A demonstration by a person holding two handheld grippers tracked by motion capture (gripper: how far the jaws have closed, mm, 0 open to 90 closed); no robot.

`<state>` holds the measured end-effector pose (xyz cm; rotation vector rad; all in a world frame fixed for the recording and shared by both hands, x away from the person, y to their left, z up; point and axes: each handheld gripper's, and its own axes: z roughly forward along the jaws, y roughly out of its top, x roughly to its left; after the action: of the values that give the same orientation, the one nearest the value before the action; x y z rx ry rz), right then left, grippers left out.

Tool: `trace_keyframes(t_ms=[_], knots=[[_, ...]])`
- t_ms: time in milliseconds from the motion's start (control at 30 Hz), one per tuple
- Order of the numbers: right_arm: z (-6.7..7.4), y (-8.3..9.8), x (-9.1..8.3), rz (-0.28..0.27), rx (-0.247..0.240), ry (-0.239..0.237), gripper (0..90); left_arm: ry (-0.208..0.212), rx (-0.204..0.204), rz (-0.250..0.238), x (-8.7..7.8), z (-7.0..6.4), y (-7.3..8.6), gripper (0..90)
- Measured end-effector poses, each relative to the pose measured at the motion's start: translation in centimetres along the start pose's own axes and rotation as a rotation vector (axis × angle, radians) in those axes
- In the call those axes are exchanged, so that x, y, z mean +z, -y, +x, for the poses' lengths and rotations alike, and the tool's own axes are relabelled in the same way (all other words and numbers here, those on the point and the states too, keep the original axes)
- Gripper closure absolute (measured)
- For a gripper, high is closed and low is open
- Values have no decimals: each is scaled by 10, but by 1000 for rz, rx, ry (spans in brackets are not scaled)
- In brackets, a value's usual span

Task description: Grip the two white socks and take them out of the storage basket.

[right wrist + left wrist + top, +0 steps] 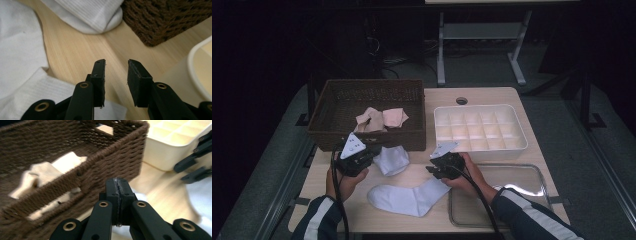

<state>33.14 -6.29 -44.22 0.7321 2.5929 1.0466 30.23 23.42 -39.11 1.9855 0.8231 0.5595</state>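
Note:
Two white socks lie near the table's front. One sock (407, 197) lies flat, and its cuff (30, 92) runs under my right gripper (437, 167). The right gripper (116, 67) is open over bare wood, with nothing between its pads. The second white sock (391, 159) is bunched in front of the basket, its rounded end (87, 15) down on the table. My left gripper (371, 156) meets its left edge. In the left gripper view the left gripper (118, 185) has its jaws pressed together, a thin pale sliver in the seam and white cloth (140, 196) just behind.
A brown wicker basket (337, 92) at the back left holds beige and pink socks (379, 119). A white divided organizer (517, 122) stands at the back right. A clear tray (537, 175) lies at the front right, under the right forearm.

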Motion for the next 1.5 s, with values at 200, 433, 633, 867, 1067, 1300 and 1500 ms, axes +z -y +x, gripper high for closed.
trace_keyframes(t_ms=[200,433,633,867,1067,1300,1500], knots=[[1,10,-9,26,-32,-32,675,169,21,92,11,-36,20,881],[-8,27,-26,47,-3,-29,663,233,163,207,38,-72,26,781],[-8,28,-27,45,-14,-30,656,196,73,129,30,-37,17,737],[-5,27,-22,65,-29,-40,616,165,52,310,65,-10,27,405],[-6,28,-22,71,-28,-41,600,172,28,344,81,-1,29,473],[-9,28,-24,63,-20,-39,583,93,73,256,63,-4,19,792],[-9,28,-24,63,-29,-48,575,44,68,144,42,-6,4,765]])
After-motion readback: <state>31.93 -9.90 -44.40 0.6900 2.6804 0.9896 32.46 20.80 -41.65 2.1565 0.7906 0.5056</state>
